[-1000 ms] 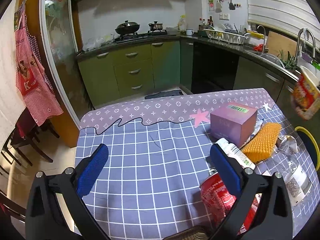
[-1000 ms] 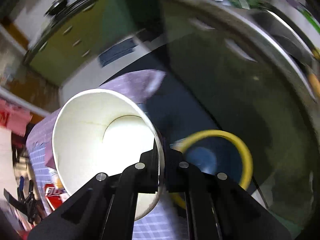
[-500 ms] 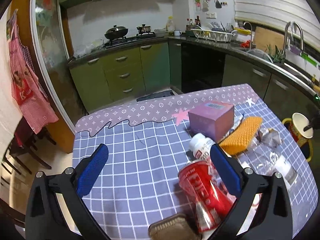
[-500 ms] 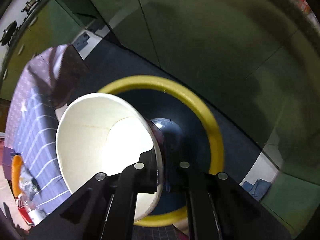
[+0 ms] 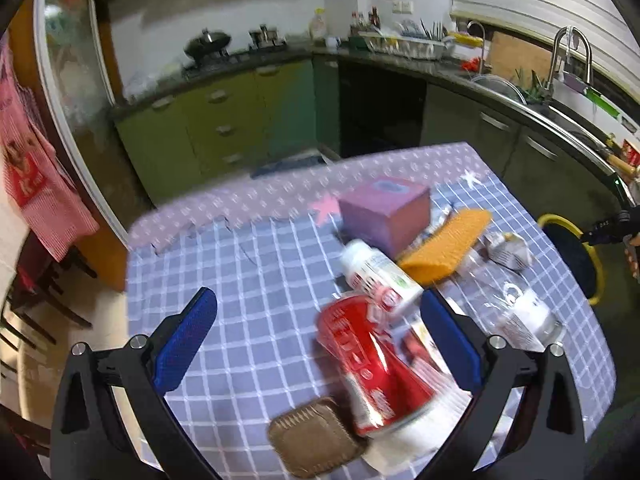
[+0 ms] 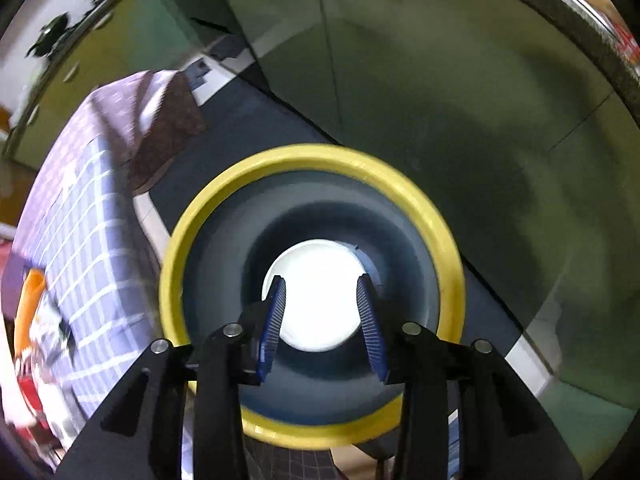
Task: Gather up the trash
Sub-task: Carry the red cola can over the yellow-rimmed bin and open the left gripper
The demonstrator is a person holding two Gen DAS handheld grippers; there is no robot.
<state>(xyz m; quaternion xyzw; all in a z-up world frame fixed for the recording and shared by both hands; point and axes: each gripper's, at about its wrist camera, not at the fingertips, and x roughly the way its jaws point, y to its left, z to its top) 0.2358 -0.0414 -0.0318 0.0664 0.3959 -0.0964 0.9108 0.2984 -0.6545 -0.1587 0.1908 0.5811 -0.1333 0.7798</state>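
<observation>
Right gripper [image 6: 322, 322]: jaws had just been opening and stood partly apart, nothing pressed between the blue pads; half a second earlier they pinched the wall of the white paper cup.
White paper cup [image 6: 316, 294]: lay below the open jaws, down inside the bin, mouth up; released, so one item looked collected.
Yellow-rimmed dark grey round bin [image 6: 420, 204]: on the floor just beside the table edge, directly under the right gripper; earlier frames had it off-centre and farther, now it filled the right wrist view.
Right hand pose: gripper pointed steeply down into the bin mouth, centred over it.
Left gripper [image 5: 320, 340]: jaws wide, holding nothing; unchanged from both earlier frames.
Left hand pose: tilted down toward the table, hovering above the near litter; view blurred.
Brown ridged square lid-like piece [image 5: 316, 436]: nearest, between the left jaws; material unclear.
Crushed red drink can [image 5: 368, 364]: just behind it, lying on its side, more fully in view than a second ago.
White bottle with red-green label [image 5: 376, 276]: lying next to the can.
Clear plastic bottle [image 5: 516, 308]: on its side, right of the can.
Orange textured pad [image 5: 448, 248]: propped against the purple cardboard box [image 5: 384, 212].
Crumpled wrapper [image 5: 506, 248]: beside the pad.
Checked blue-purple tablecloth [image 5: 248, 288]: left half bare.
Task standing: judged early; most trash remained on the table.
</observation>
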